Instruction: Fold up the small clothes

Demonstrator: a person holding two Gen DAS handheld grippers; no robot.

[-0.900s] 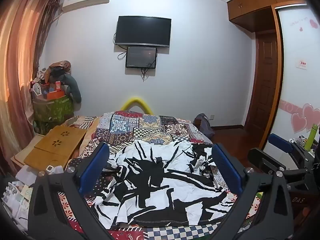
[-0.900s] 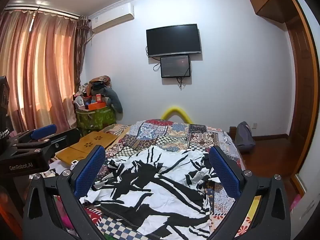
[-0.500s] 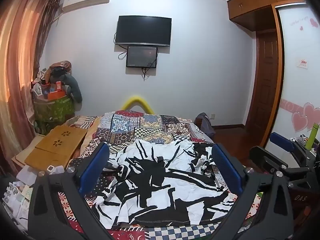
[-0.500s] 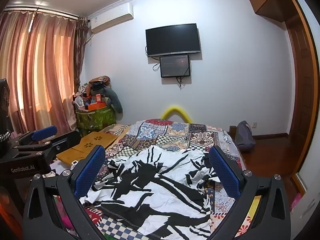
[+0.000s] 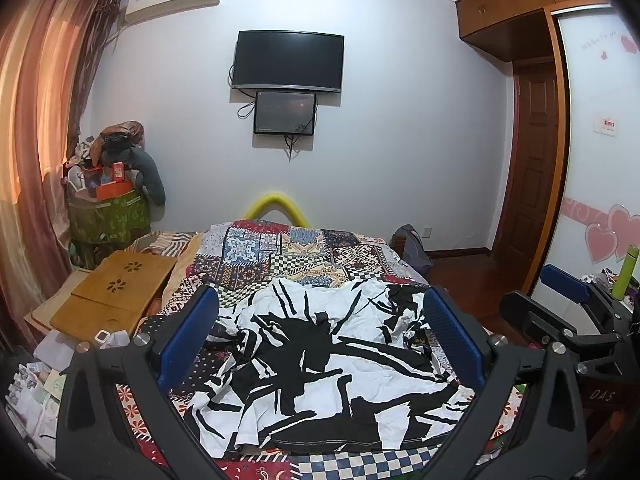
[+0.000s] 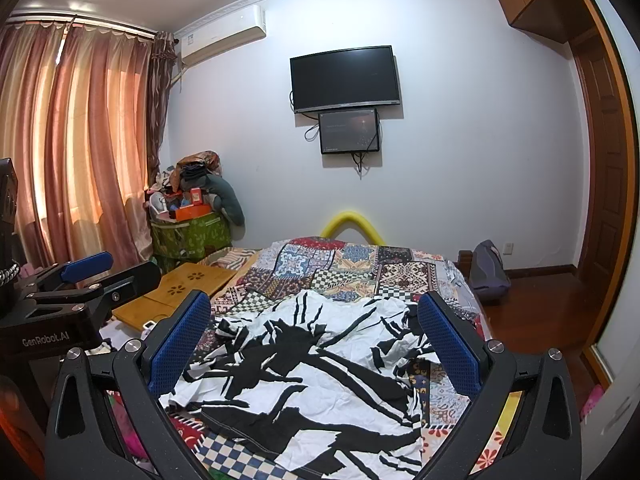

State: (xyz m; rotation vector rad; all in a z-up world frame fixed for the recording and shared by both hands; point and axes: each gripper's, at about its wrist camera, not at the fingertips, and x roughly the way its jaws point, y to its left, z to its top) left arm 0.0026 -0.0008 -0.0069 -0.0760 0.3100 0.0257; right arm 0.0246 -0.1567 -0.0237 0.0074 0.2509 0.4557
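A rumpled black-and-white garment [image 5: 328,364] lies on the patchwork bed [image 5: 280,252]. Both the left hand-held gripper [image 5: 320,340] and right hand-held gripper [image 6: 316,344] hover released, empty. Pinching its bunched 10 o'clock edge risks grabbing two layers.

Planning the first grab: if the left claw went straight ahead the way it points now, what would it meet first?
Judging by the view, the left claw, open and empty, points level over the black-and-white shirt on the bed. It would probably pass above the shirt, then reach the far wall. Depth is unclear.
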